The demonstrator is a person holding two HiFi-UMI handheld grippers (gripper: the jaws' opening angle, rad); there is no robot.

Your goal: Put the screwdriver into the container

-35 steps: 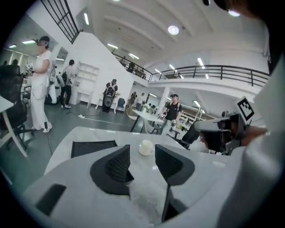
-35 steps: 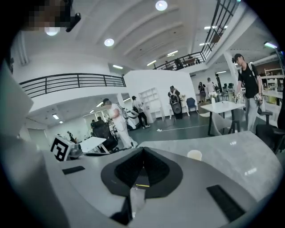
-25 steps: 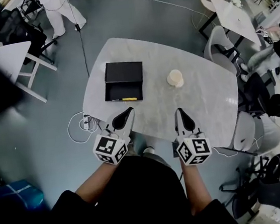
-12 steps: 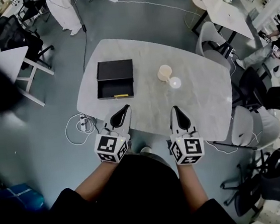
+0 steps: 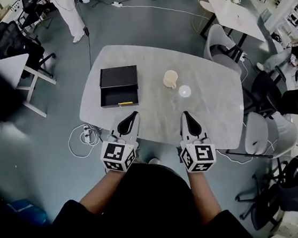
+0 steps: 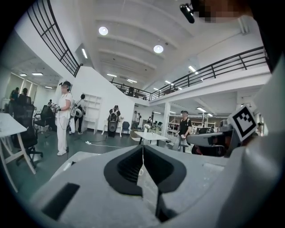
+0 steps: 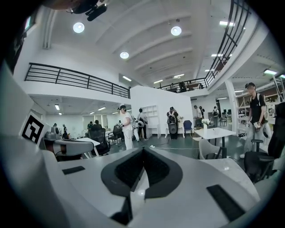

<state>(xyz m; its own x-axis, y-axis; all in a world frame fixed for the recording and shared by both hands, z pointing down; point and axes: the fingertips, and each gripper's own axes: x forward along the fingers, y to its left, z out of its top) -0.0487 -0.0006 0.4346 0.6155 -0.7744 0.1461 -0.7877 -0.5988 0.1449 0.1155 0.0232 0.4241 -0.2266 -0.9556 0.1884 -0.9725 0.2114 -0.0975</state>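
Observation:
A black open box, the container (image 5: 117, 76), lies on the left part of the grey table (image 5: 212, 108). A yellow-handled screwdriver (image 5: 126, 103) lies inside it along its near wall. My left gripper (image 5: 132, 117) hovers over the table's front edge, just short of the box, jaws shut with nothing in them. My right gripper (image 5: 186, 116) sits beside it at the same edge, also shut and empty. In the left gripper view the left gripper (image 6: 142, 149) has its pads pressed together. The right gripper (image 7: 142, 151) looks the same in the right gripper view.
A beige cup (image 5: 170, 78) and a small white disc (image 5: 184, 91) stand mid-table. White chairs (image 5: 220, 39) ring the right side. A cable and power strip (image 5: 86, 133) lie on the floor at left. People stand at the far left.
The head view has shifted, so the table sits a little farther and more to the left. Both grippers stay shut at the front edge; the box and screwdriver have not moved on the table.

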